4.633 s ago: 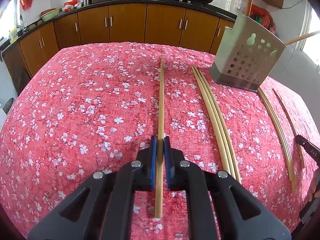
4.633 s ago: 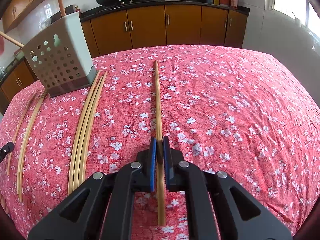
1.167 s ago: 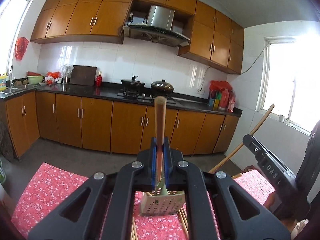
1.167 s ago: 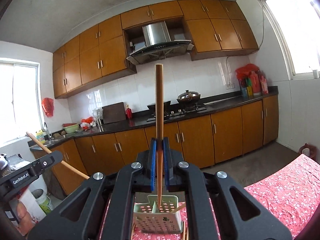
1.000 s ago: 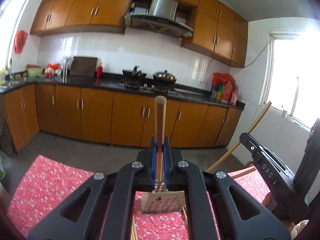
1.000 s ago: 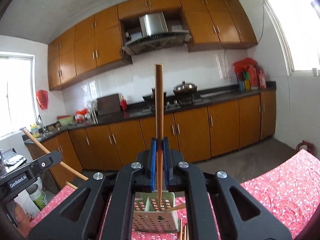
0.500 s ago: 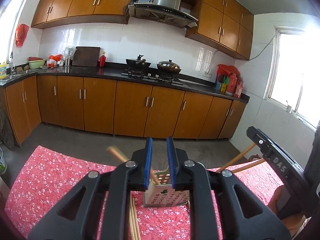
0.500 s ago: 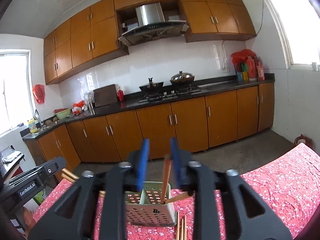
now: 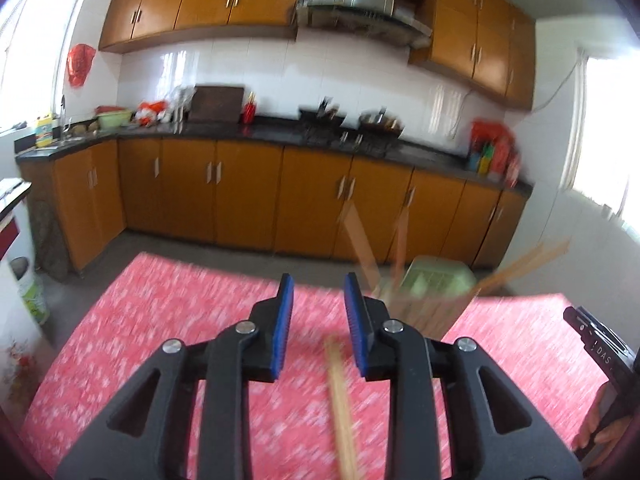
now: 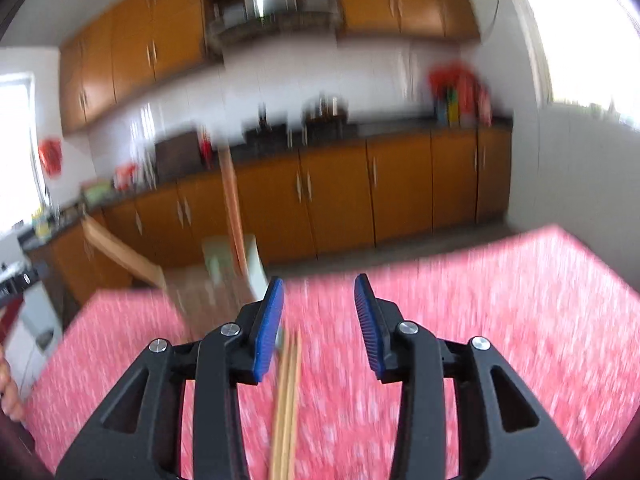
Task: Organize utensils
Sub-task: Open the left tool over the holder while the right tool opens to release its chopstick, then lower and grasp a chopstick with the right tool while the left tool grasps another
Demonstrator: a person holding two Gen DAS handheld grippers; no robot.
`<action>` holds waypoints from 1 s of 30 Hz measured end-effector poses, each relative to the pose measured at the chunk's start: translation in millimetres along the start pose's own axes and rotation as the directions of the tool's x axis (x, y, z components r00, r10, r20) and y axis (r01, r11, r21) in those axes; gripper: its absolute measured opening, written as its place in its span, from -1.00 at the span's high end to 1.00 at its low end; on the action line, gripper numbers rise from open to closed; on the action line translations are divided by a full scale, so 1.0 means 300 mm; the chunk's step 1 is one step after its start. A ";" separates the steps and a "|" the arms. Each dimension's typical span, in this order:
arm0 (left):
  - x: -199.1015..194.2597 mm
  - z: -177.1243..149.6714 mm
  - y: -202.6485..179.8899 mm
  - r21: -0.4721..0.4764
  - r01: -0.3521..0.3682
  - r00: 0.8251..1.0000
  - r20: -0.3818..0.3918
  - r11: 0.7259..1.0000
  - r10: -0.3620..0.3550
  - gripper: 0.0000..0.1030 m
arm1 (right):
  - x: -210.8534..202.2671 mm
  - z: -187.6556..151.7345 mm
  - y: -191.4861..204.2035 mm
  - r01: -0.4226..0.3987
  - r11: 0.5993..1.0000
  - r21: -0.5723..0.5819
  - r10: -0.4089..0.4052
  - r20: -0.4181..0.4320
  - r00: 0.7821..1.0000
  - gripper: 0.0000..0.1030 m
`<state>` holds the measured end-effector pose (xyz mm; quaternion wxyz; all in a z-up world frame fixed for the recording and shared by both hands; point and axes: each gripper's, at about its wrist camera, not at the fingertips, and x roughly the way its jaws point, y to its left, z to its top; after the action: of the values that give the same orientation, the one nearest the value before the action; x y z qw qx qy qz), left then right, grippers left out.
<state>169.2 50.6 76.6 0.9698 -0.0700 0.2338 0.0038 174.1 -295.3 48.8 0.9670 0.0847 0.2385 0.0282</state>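
Both views are motion-blurred. My left gripper (image 9: 318, 316) is open and empty above the red flowered tablecloth (image 9: 160, 340). The pale green perforated utensil holder (image 9: 436, 280) stands ahead to its right with several long wooden chopsticks (image 9: 360, 240) sticking out of it. More chopsticks (image 9: 340, 404) lie on the cloth below the jaws. My right gripper (image 10: 318, 308) is open and empty. The holder (image 10: 232, 258) is ahead to its left with an upright chopstick (image 10: 230, 200) in it. Chopsticks (image 10: 286, 400) lie on the cloth under this gripper.
Brown kitchen cabinets (image 9: 248, 196) and a black counter with pans run along the far wall. The right gripper's body (image 9: 600, 352) shows at the right edge of the left wrist view. The table edge (image 9: 200, 264) is ahead, with grey floor beyond.
Both grippers were shut on a chopstick held upright over the holder, then opened and dropped them into it. Both have since swung away, the holder sliding off-centre in each view.
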 end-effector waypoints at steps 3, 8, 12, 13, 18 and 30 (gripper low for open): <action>0.071 -0.128 0.040 0.005 -0.026 0.992 -0.124 1.000 0.026 0.47 | 0.111 -0.142 -0.017 -0.045 0.998 0.044 0.052 -0.193 0.980 0.53; 0.160 -0.290 0.057 -0.019 -0.013 0.961 -0.277 1.000 0.008 0.47 | 0.214 -0.288 0.019 -0.085 0.995 0.056 0.099 -0.353 0.930 0.64; 0.181 -0.369 0.057 -0.029 0.002 0.944 -0.328 1.000 -0.011 0.47 | 0.238 -0.340 0.053 -0.089 0.995 0.034 0.095 -0.397 0.913 0.64; 0.184 -0.378 0.053 -0.027 0.003 0.943 -0.333 1.000 -0.012 0.47 | 0.247 -0.347 0.059 -0.087 0.996 0.028 0.091 -0.407 0.909 0.64; 0.197 -0.392 0.031 -0.020 0.017 0.936 -0.353 1.000 -0.023 0.47 | 0.253 -0.353 0.073 -0.085 0.996 -0.012 0.073 -0.411 0.909 0.65; 0.233 -0.420 -0.029 -0.009 0.085 0.908 -0.411 0.996 -0.081 0.56 | 0.297 -0.332 -0.010 0.070 0.997 -0.020 -0.073 -0.381 0.922 0.85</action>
<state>174.7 22.9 -65.0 0.8986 -0.0749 0.4291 -0.0530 206.5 -274.9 -79.3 0.9028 0.0658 0.4250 0.0095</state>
